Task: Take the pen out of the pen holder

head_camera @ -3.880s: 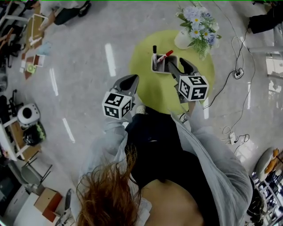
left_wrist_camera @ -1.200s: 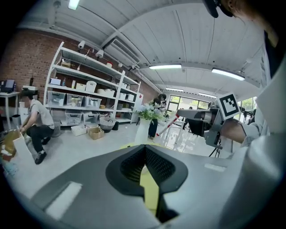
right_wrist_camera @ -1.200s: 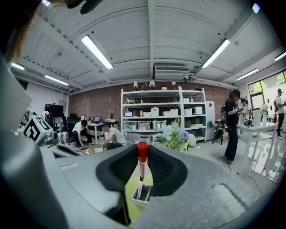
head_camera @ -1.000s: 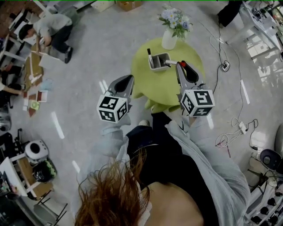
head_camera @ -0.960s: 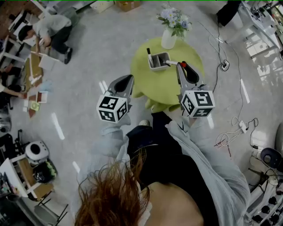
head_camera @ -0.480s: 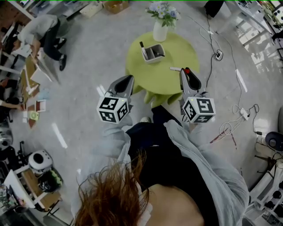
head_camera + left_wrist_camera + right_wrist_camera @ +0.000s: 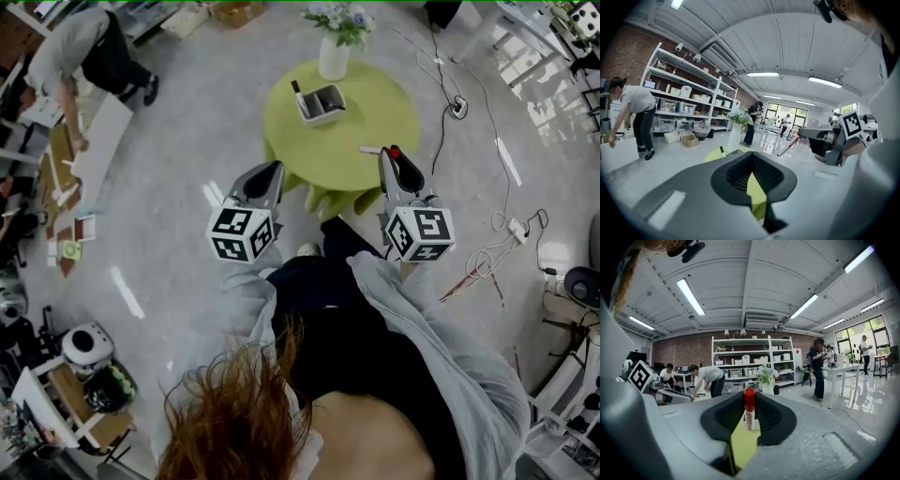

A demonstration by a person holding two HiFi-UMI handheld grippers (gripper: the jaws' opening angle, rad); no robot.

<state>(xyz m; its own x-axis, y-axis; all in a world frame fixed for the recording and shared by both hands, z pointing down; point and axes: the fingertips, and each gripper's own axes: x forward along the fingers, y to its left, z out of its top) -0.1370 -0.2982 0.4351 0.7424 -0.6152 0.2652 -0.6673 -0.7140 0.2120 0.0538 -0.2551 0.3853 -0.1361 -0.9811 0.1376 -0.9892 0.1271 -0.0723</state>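
The white pen holder [image 7: 322,102] stands on the round green table [image 7: 375,103], with a black pen [image 7: 296,92] upright in its left corner. My right gripper [image 7: 393,156] hovers over the table's near right edge, well back from the holder, and is shut on a red-capped marker pen [image 7: 370,149]. The marker lies crosswise, with its white body poking left. In the right gripper view its red cap [image 7: 749,398] stands up between the jaws. My left gripper [image 7: 271,170] hangs off the table's near left edge, shut and with nothing in it.
A white vase of flowers [image 7: 334,54] stands at the table's far edge. Cables and a power strip [image 7: 457,108] trail over the floor at the right. A person [image 7: 70,52] bends over boards at the far left. Shelving [image 7: 689,110] lines the wall.
My right gripper has drawn the marker back from beside the holder to the table's near edge. Both grippers and the view have backed away from the table.
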